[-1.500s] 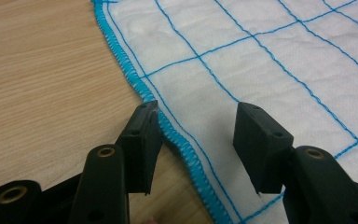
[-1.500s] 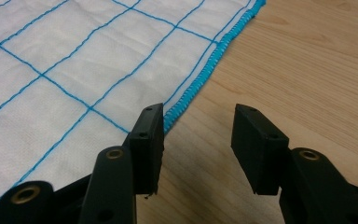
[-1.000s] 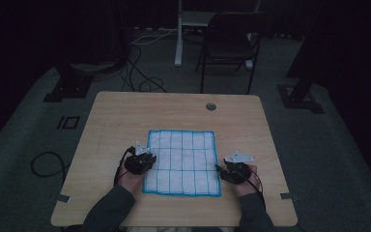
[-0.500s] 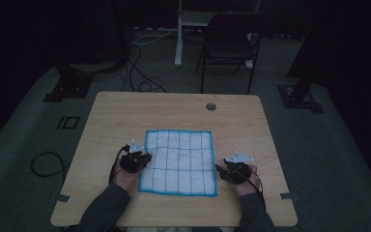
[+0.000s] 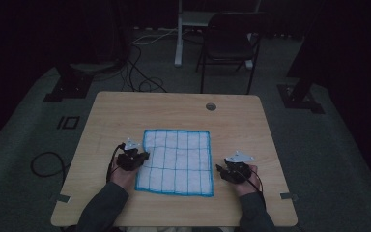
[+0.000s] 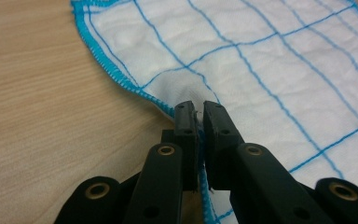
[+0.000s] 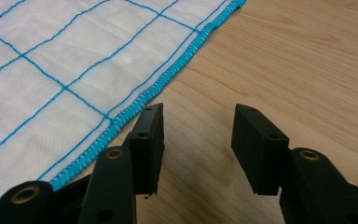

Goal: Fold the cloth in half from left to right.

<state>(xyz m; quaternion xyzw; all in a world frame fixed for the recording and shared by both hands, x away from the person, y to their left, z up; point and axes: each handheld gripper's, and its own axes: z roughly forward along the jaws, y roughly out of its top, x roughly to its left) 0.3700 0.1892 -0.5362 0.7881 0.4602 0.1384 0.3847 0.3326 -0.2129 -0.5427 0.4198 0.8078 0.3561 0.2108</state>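
At the bottom of the high view two sleeved forearms come in, each hand carrying a hand-held gripper; the left hand-held gripper [image 5: 141, 157] sits at the lower left of centre, on the left edge of the cloth [image 5: 176, 162], and the right hand-held gripper [image 5: 221, 170] lies lower right of centre, just beside the cloth's right edge. In the left gripper view the left hand-held gripper [image 6: 199, 114] has just been closing and now pinches a raised fold of the cloth [image 6: 261, 60] at its blue stitched hem, the fabric puckered up between the jaws. In the right gripper view the right hand-held gripper [image 7: 198, 126] stands spread, bare wood between its jaws, the cloth's [image 7: 51, 70] hem running just beside one jaw at the left of the frame. The cloth is white with a blue grid and lies flat in the middle of the wooden surface [image 5: 125, 111]. Beyond it, a round hole [image 5: 211, 106] in the surface, then a dark chair [image 5: 227, 46] and cables [image 5: 140, 67] on the floor at the top of the frame. No writing or label can be read anywhere
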